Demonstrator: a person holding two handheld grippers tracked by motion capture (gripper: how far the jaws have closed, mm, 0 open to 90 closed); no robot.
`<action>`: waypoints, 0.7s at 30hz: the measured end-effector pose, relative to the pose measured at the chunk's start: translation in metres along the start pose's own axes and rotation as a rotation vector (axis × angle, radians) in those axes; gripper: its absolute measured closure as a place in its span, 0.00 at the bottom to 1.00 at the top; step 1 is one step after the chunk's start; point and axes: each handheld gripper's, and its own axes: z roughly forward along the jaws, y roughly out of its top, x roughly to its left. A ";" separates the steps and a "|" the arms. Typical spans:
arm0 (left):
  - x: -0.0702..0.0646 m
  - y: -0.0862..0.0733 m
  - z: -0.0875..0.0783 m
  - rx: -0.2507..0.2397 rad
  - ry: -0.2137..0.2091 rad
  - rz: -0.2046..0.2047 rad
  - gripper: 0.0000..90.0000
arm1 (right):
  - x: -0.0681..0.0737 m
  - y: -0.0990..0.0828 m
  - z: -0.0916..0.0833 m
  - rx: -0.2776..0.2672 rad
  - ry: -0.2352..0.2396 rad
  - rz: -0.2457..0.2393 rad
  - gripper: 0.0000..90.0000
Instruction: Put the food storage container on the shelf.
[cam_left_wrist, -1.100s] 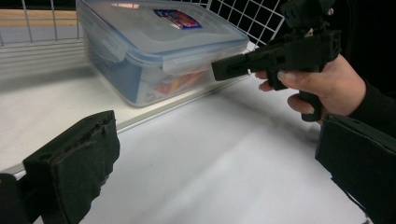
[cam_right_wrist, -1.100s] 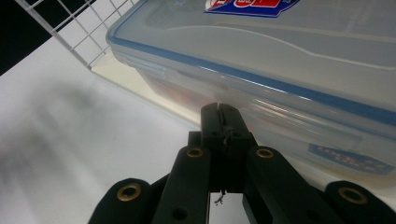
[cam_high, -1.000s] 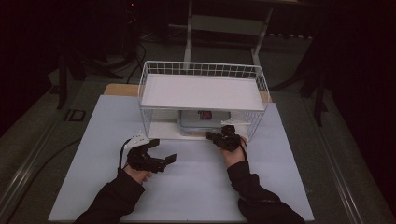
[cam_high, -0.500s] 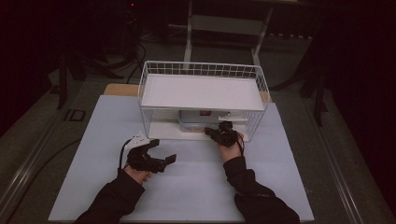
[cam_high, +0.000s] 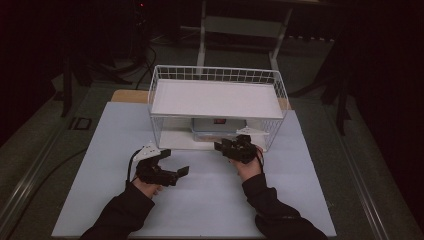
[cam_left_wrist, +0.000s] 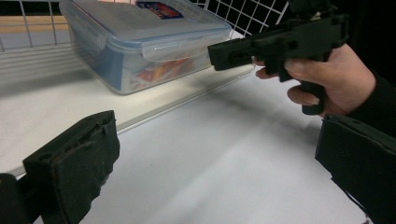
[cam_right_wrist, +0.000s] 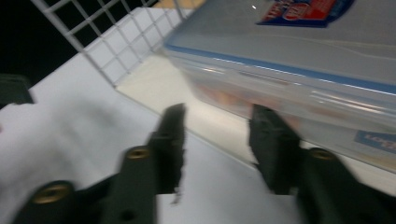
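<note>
A clear plastic container (cam_high: 218, 129) with a blue-edged lid and a red label sits on the bottom shelf of a white wire rack (cam_high: 218, 75). In the right gripper view, the container (cam_right_wrist: 308, 70) lies just beyond my right gripper (cam_right_wrist: 217, 119), whose jaws are open with nothing between them. From above, that right gripper (cam_high: 226, 146) is at the rack's front edge. My left gripper (cam_high: 176, 161) hovers over the white table, wide open and empty. In the left gripper view, the container (cam_left_wrist: 140, 42) is ahead of the left gripper (cam_left_wrist: 215, 158), and the right gripper (cam_left_wrist: 280, 44) is in a hand.
The rack's white top shelf (cam_high: 215, 97) roofs the container, and wire mesh (cam_right_wrist: 116, 42) closes its sides. The white tabletop (cam_high: 210, 200) stretches in front of the rack. Dark floor and a metal stand (cam_high: 240, 25) lie behind.
My right gripper has edged left and closer to the container's front. The left gripper has stayed where it was.
</note>
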 end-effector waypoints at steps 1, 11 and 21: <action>0.000 0.000 0.000 -0.003 -0.001 -0.001 0.00 | 0.002 -0.001 -0.002 -0.011 0.013 -0.008 0.45; -0.007 -0.001 -0.003 0.001 -0.019 0.031 0.00 | 0.011 -0.016 -0.024 -0.069 0.101 -0.063 0.16; -0.011 -0.005 -0.014 0.013 -0.040 0.061 0.00 | 0.009 -0.033 -0.054 -0.041 0.069 -0.145 0.16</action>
